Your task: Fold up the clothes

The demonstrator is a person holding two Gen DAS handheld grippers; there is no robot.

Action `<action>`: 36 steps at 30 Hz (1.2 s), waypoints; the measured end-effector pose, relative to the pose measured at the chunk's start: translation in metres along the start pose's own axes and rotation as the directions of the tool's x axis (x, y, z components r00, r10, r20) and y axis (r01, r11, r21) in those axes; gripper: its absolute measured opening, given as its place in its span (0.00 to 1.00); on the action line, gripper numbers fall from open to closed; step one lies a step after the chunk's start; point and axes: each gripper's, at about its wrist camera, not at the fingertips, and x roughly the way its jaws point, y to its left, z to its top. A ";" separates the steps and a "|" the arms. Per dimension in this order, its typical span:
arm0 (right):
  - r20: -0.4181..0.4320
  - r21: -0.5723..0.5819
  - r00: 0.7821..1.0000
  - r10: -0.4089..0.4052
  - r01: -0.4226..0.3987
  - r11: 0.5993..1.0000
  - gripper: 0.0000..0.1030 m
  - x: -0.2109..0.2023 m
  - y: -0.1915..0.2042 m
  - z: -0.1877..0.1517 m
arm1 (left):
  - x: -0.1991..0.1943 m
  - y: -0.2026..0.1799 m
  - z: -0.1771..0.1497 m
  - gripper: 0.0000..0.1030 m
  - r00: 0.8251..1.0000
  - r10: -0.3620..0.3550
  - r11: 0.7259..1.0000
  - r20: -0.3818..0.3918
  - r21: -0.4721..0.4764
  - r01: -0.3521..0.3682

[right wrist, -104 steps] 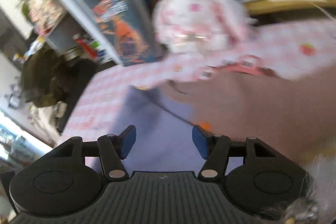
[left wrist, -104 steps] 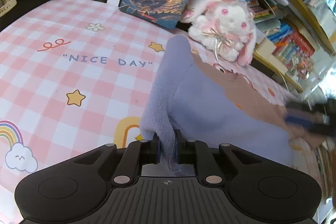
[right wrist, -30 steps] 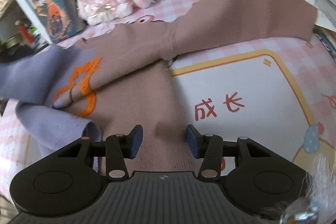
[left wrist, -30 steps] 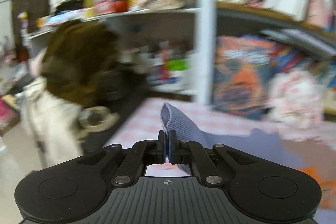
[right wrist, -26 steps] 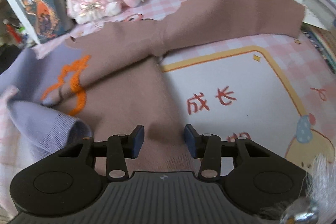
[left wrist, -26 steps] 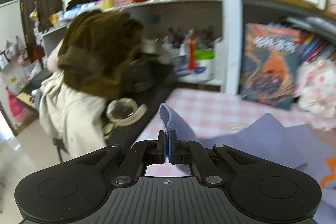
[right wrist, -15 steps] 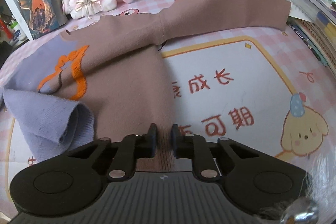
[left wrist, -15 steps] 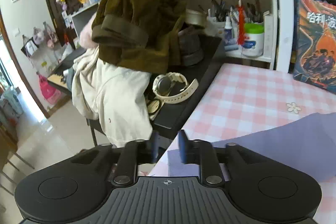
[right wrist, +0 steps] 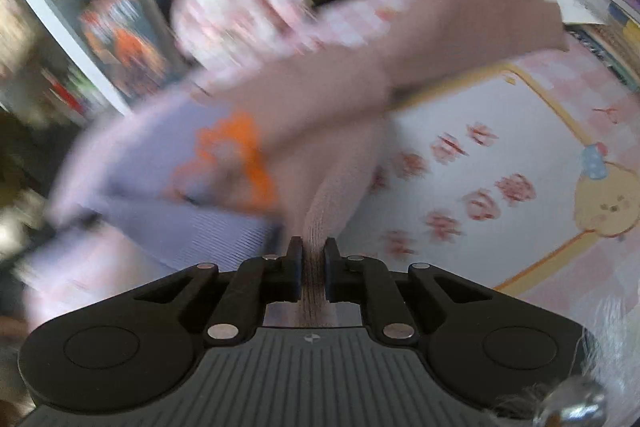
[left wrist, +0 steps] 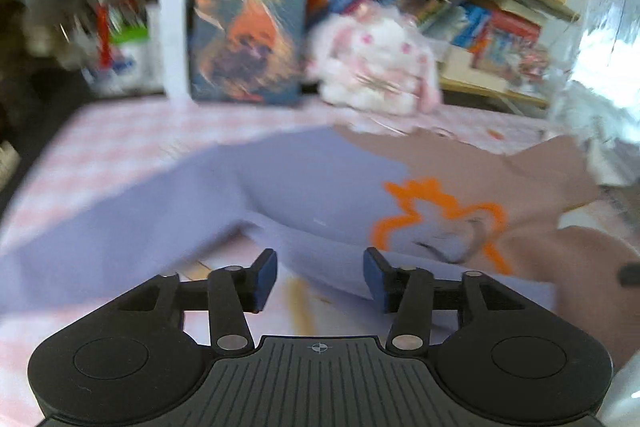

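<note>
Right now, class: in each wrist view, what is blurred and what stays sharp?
Left wrist view: shelves, book and plush toy smear; the left gripper stays crisp. Right wrist view: sweater and shelves streak; the right gripper stays sharp; glare whitens the right edge.

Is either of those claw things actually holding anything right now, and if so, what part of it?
The right gripper is pinching the brown ribbed hem of the sweater. The left gripper holds nothing: its jaws are opening, with only the lilac side of the sweater lying beyond them.

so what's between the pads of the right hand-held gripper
In the right wrist view, a bunched fold of the sweater's brown hem sits clamped between the pads of the right hand-held gripper; nothing else is in that gap.
</note>
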 end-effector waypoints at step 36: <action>-0.114 0.078 0.968 -0.224 0.233 0.969 0.09 0.010 -0.035 -0.056 | 0.015 0.038 -0.026 0.03 0.870 -0.493 0.685 -0.019 -0.625 0.374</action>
